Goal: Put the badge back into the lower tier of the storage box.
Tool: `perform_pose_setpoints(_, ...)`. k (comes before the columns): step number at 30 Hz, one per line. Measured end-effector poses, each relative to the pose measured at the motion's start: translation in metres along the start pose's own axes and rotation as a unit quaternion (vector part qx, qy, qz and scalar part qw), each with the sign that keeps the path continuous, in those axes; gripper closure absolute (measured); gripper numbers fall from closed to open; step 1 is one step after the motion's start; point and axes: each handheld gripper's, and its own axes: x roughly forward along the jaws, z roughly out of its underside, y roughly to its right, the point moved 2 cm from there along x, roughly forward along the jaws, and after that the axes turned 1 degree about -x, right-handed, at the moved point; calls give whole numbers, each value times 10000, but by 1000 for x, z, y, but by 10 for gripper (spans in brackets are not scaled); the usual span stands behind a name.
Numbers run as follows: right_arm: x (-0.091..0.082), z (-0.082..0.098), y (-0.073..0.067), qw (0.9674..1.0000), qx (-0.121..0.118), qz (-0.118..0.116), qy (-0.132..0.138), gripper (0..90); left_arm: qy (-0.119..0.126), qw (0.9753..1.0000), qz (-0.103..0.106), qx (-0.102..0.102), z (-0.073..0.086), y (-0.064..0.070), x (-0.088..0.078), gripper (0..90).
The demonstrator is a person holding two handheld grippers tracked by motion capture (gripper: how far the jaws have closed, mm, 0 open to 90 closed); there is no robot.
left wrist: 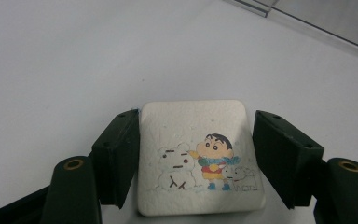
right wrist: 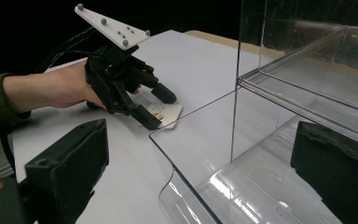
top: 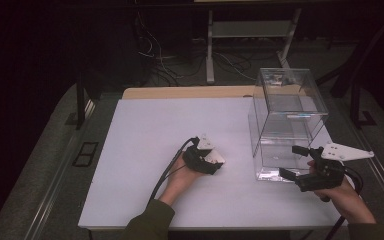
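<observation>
Your left gripper has its two black jaws set against the left and right edges of a square white coaster, pinching it. The coaster lies flat on the white table, printed side up, showing a cartoon child in a red top beside a snowman and a small dog. In the right gripper view, the same jaws slant down onto the coaster, which sits just off the front corner of the clear box. In the high view, your left hand rests on the table near its middle, with the coaster showing past the jaws.

Your right gripper holds its jaws spread wide, with nothing between them. They point into the open front of the clear box, at its lower level. The box stands upright on the right part of the table, with a shelf partway up. The coaster and the box are near each other but not touching.
</observation>
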Motion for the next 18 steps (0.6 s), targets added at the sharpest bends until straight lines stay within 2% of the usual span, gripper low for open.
perform_pose_setpoints(12,0,0,0,10000,18,-5,10,38,170,9995,204,152,-4,2,-8,323)
perform_pose_setpoints(14,0,0,0,10000,14,-7,11,38,256,9993,238,102,-5,3,-10,323)
perform_pose_setpoints(18,0,0,0,10000,25,-25,17,38,280,9989,342,135,-6,3,-16,323)
